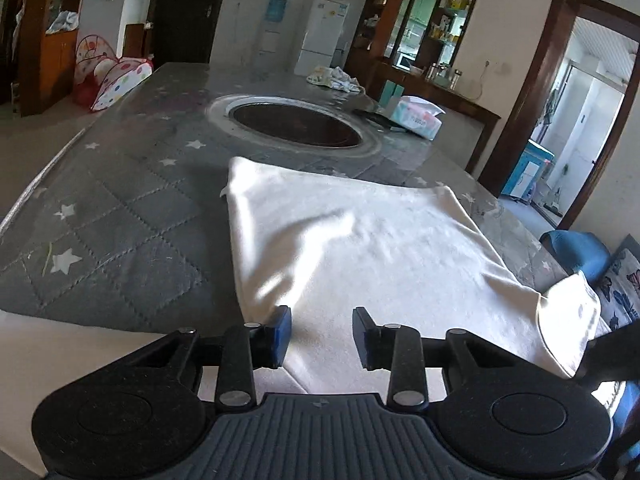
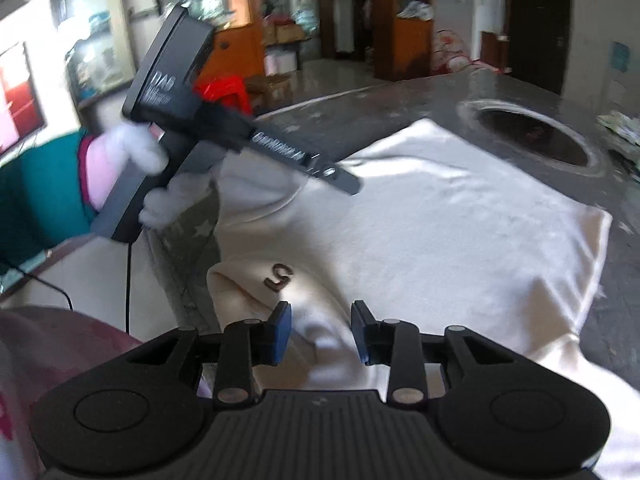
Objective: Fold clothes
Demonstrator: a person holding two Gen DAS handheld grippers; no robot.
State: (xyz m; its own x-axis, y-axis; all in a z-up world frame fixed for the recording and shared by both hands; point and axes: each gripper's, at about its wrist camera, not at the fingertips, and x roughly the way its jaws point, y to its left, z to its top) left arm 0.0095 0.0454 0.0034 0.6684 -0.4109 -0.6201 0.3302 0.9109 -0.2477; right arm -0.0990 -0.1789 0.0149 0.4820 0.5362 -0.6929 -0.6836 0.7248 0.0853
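Observation:
A white garment lies spread on the grey quilted table cover, its near part hanging over the table's front edge. My left gripper stands open just above the garment's near left edge, with nothing between its fingers. In the right wrist view the same white garment shows a small brown mark near a folded-over corner. My right gripper is open over that near corner, holding nothing. The left gripper's body shows there too, held by a white-gloved hand above the garment's left side.
A round dark opening with a pale ring sits in the table beyond the garment. A tissue pack and crumpled cloths lie at the far right. A doorway is at right, a fridge stands behind, and a cable hangs at the table's edge.

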